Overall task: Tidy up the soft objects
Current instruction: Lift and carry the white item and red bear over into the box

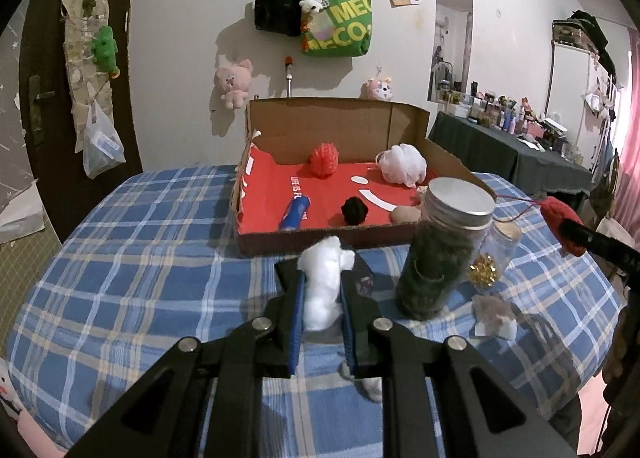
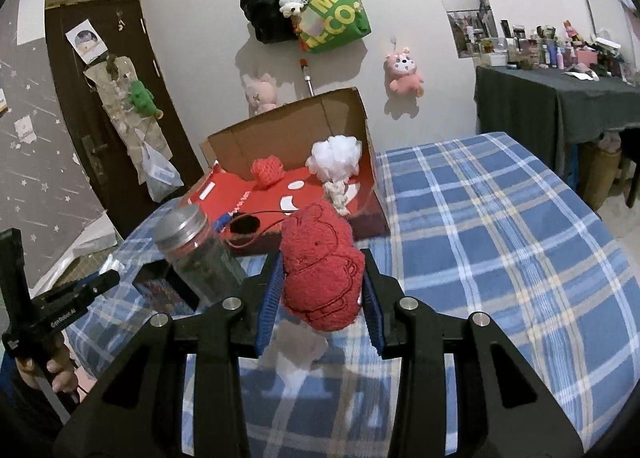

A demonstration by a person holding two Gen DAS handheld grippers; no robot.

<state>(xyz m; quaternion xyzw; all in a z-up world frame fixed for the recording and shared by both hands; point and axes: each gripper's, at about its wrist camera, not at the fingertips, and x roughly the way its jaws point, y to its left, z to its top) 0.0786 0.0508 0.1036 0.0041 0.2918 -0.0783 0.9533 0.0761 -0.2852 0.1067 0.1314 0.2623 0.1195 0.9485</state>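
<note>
White cotton wad is pinched in left tongs, red plush towel in right tongs; both are held clear of the worktop, presumably for the cardboard box.

Box on table; jar right-front of box.

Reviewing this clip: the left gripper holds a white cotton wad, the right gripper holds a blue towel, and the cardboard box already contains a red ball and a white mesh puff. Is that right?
Not quite. The towel in the right gripper is red, not blue, as the right wrist view shows. The rest stands: the left gripper holds the white cotton wad, and the cardboard box contains a red ball and a white mesh puff.
</note>
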